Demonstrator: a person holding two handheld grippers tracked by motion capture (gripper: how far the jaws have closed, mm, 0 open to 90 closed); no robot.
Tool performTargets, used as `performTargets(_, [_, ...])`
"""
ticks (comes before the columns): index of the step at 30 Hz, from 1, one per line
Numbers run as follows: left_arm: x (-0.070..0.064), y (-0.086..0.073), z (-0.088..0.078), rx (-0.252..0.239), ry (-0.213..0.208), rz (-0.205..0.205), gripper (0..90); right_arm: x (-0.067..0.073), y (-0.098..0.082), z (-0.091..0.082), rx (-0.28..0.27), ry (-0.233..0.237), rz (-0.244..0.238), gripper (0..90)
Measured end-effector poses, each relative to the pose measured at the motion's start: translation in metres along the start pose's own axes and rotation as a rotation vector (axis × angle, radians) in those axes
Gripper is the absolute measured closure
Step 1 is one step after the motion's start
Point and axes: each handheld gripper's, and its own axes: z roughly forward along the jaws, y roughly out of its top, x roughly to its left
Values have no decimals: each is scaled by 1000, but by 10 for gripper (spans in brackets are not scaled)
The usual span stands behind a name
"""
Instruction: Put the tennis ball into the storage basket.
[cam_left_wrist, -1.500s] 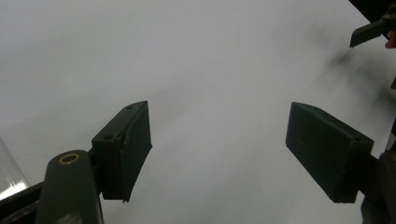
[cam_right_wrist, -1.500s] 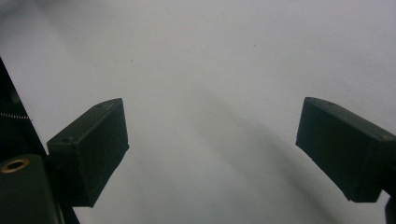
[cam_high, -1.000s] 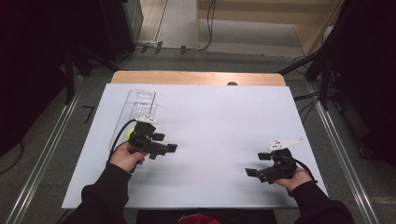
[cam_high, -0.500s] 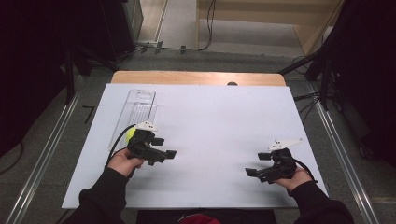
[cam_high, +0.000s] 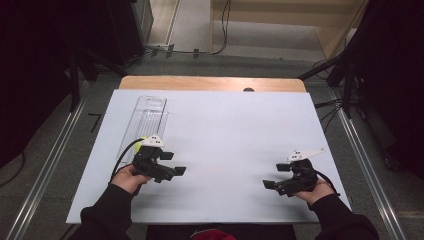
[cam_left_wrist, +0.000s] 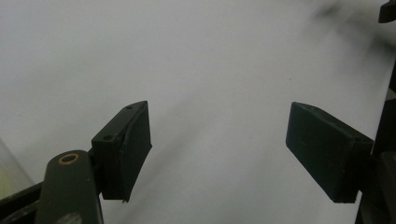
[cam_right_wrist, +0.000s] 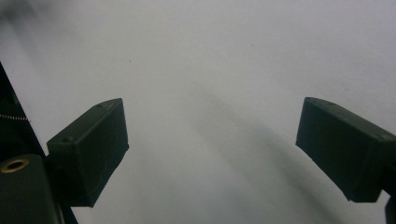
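Observation:
My left gripper (cam_high: 174, 163) hovers over the white table top (cam_high: 225, 135) at the near left, just in front of a clear plastic tray (cam_high: 148, 120). Its jaws point right and stand apart with nothing between them. In the left gripper view, the left gripper (cam_left_wrist: 219, 126) has only bare white surface between its pads. My right gripper (cam_high: 275, 176) is at the near right, pointing left toward the other. It is open and empty, and in the right gripper view the right gripper (cam_right_wrist: 210, 121) has plain white table between its pads.
The long clear tray lies lengthwise at the left of the sheet. A wooden board edge (cam_high: 210, 83) runs along the far side, with a small dark spot (cam_high: 248, 90) on it. Metal rails (cam_high: 47, 160) flank the table, and cables lie on the floor behind.
My left gripper has drifted slightly toward the near edge, away from the clear tray. The right gripper has stayed put. Both keep the same jaw gap.

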Motion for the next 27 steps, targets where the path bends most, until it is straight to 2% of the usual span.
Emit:
performTargets(7, [-4,-8,-2,25,-16,15,230,0,0,0,-2,-2,3,73])
performTargets(27, [-5,-23,-10,21,-36,17,230,-1,0,-1,-2,-2,0,73])
